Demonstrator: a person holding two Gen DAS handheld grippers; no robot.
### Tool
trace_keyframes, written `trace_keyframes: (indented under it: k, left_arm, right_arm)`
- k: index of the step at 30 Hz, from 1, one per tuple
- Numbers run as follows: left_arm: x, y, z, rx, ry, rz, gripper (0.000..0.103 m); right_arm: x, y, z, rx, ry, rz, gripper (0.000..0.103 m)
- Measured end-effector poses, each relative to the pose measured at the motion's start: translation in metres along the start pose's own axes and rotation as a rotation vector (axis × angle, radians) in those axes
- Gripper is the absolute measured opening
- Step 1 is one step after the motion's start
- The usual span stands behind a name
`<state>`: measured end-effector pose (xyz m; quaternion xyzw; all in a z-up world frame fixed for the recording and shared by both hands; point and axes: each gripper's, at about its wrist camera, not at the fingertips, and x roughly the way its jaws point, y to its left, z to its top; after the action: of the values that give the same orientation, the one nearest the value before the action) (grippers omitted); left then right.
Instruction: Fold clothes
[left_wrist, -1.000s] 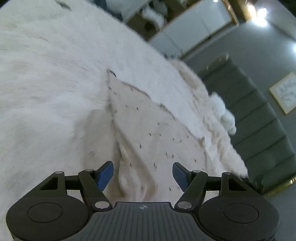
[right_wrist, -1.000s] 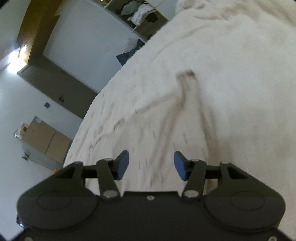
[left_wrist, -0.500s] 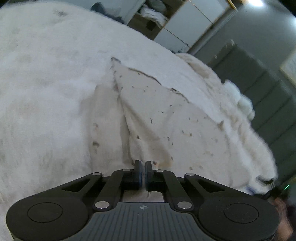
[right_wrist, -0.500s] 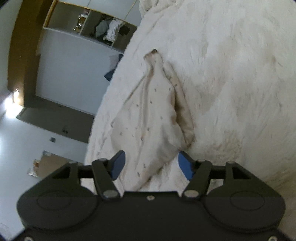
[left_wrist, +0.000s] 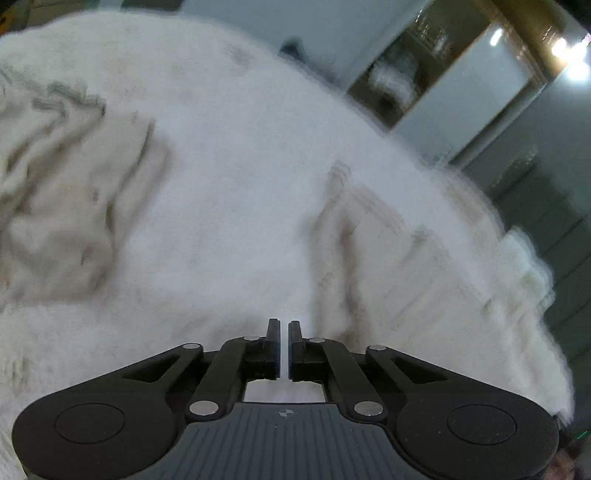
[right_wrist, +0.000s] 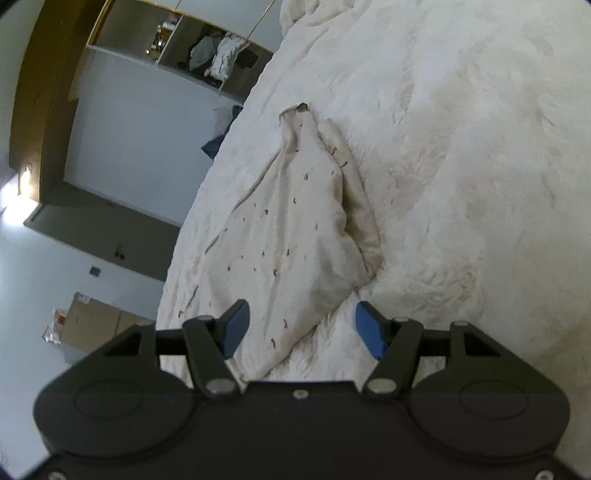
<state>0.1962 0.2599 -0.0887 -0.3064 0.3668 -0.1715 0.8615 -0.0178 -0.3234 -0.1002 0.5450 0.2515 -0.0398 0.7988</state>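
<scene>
The main worry, as I judge it, is the left gripper (left_wrist: 283, 332). Its jaws stand only a sliver apart and are opening, with nothing between them but the fuzzy white blanket (left_wrist: 229, 206) underneath. The left view is badly smeared, so if it comes down for a grip on this heading it could pinch the blanket's pile instead of cloth, or take the wrong piece altogether: there is a rumpled cream heap (left_wrist: 55, 206) off to the far left and the spotted cloth (left_wrist: 373, 236) to the right, and the gripper points between the two.

The second risk sits with the right gripper (right_wrist: 301, 325). It is released, blue pads wide, and the near corner of the cream cloth with small dark flecks (right_wrist: 295, 236) lies between them without either pad pressing on it. That corner is already doubled over, with a thicker rolled fold (right_wrist: 364, 221) along its right side. Closing here might catch only the top layer, and lifting that would drag the fold askew rather than flatten it.

Both grippers tilt down toward the bed. The right one looks along the cloth, which runs away from it to a narrow tip at the far end, near the bed's edge; a wardrobe (right_wrist: 207, 48) with open shelves stands beyond. The left one hangs low over bare blanket, the cloth just beside it on the right.
</scene>
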Motion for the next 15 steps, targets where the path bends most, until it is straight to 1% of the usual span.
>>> trace_keyframes:
  k: [1, 2, 4, 6, 7, 8, 10, 11, 15]
  left_arm:
    - [0.005, -0.002, -0.001, 0.003, 0.01, -0.009, 0.054]
    - [0.01, -0.004, -0.001, 0.011, 0.021, -0.015, 0.054]
    - [0.026, -0.012, -0.005, 0.075, 0.067, 0.026, 0.055]
    - [0.056, -0.021, -0.013, 0.164, 0.174, 0.125, 0.054]
    - [0.065, -0.021, -0.016, 0.162, 0.207, 0.165, 0.053]
    - [0.069, -0.019, -0.018, 0.139, 0.225, 0.178, 0.053]
    - [0.066, -0.013, -0.02, 0.041, 0.244, 0.175, 0.053]
    - [0.058, 0.0, -0.024, -0.116, 0.25, 0.142, 0.053]
    - [0.051, 0.017, -0.056, -0.441, 0.287, -0.068, 0.054]
  right_arm:
    - [0.002, -0.001, -0.001, 0.009, -0.007, -0.001, 0.063]
    - [0.006, -0.003, -0.001, 0.016, -0.014, -0.005, 0.063]
    - [0.013, -0.005, -0.002, 0.03, -0.028, -0.012, 0.063]
    - [0.022, -0.004, -0.002, 0.001, -0.06, -0.057, 0.063]
    - [0.025, -0.004, -0.002, -0.007, -0.077, -0.072, 0.062]
    - [0.027, -0.005, -0.001, -0.004, -0.095, -0.088, 0.061]
    - [0.035, -0.009, 0.002, 0.011, -0.135, -0.124, 0.055]
    - [0.037, -0.012, 0.003, 0.035, -0.152, -0.129, 0.054]
    - [0.041, -0.018, -0.008, 0.126, -0.213, -0.083, 0.053]
